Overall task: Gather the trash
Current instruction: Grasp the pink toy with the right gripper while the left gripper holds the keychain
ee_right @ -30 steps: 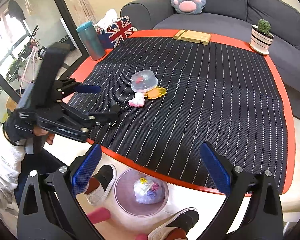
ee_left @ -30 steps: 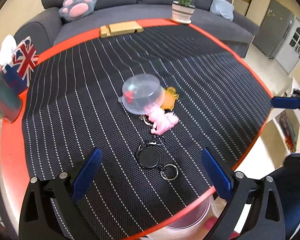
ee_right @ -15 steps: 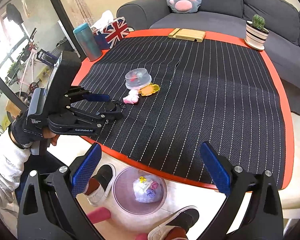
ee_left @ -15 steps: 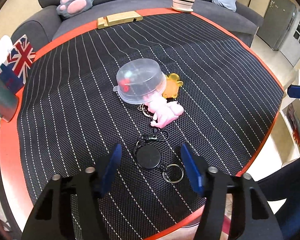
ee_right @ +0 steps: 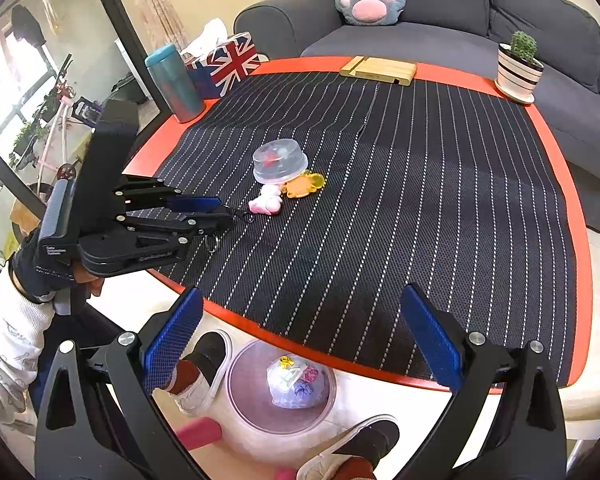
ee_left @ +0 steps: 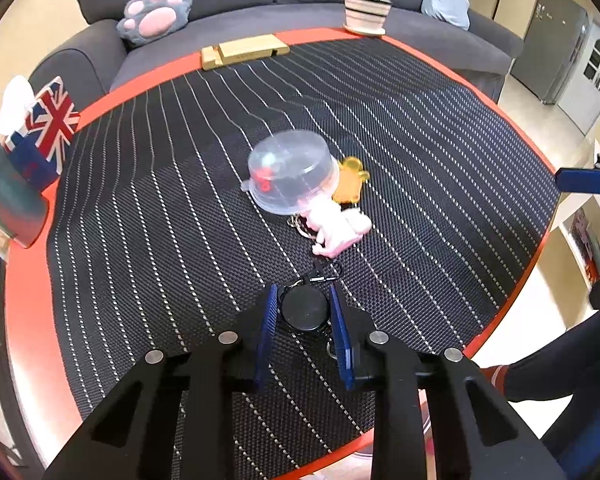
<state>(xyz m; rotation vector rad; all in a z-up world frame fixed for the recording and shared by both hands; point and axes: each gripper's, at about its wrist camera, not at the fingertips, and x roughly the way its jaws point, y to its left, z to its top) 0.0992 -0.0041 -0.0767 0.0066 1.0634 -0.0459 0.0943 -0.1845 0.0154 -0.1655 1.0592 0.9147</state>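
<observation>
Left wrist view: left gripper fingers clenched on the badge reel, blue pads against both sides of it. The reel is a flat round black disc, lying on the bench mat at the near edge. A black clip sticks out of its far side, and a metal split ring shows on the near side between the pads, mostly hidden. Just beyond the clip: pink toy keychain. Touching that is a clear plastic tub, upside down and tilted, with something red inside. Orange translucent piece sits against the tub's right side. Far edge of the bench: wooden stand and potted cactus. Left edge: Union Jack tissue box and teal tumbler.

Right wrist view: right gripper fingers released, spread wide, nothing between them, off the near edge of the bench. Below on the floor: round bin with a knotted plastic bag in it, and shoes either side. At left, a gloved hand holds the left gripper with its tips down on the mat over the reel. Only the clip and ring poke out here; the disc itself is hidden by the fingers. Pink toy, tub and orange piece cluster just beyond the tips.
</observation>
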